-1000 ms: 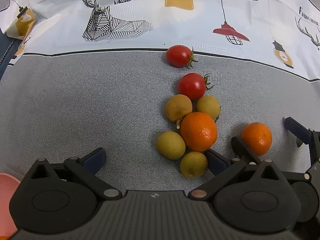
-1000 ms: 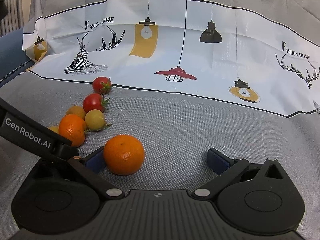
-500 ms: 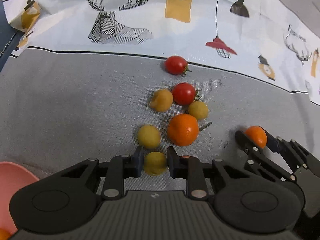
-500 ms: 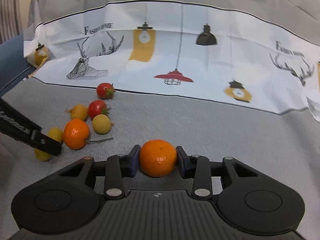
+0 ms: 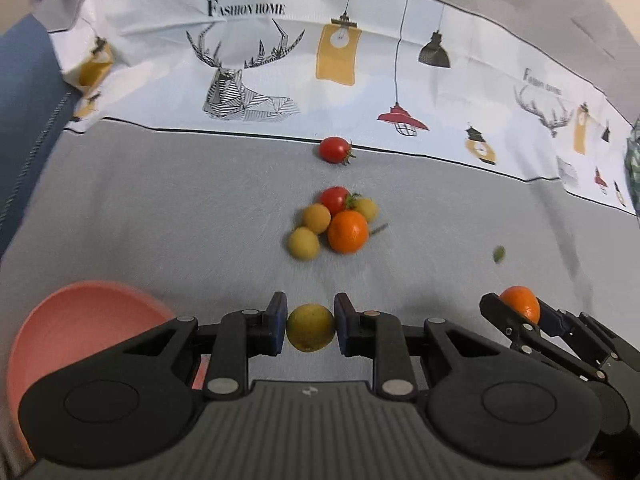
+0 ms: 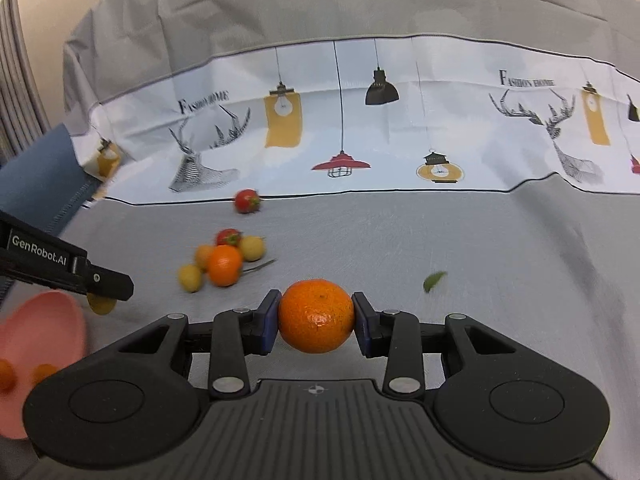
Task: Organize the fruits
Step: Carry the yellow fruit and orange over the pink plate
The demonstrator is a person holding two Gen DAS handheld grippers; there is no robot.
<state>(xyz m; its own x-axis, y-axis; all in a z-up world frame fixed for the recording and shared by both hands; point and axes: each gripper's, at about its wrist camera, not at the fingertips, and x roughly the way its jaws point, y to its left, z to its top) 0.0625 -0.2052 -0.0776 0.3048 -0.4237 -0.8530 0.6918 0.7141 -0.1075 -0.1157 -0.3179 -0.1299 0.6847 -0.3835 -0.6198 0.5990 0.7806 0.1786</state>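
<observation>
Your left tongs (image 5: 311, 326) are clamped on a yellow-green fruit (image 5: 311, 328), your right tongs (image 6: 315, 316) on a mandarin (image 6: 315, 315). Both round fruits could roll out if you swing fast toward the pink bowl (image 5: 80, 320) at left. A second ago both tongs gaped over the desk (image 5: 160, 208); now they're lifted clear.

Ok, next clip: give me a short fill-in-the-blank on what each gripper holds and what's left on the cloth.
1. The left gripper is shut on a ____ fruit.
2. The right gripper grips an ____ fruit.
3. The bowl at the left is ____ in colour.
4. Number of red tomatoes on the grey cloth: ____.

Missing words: yellow; orange; pink; two
</observation>
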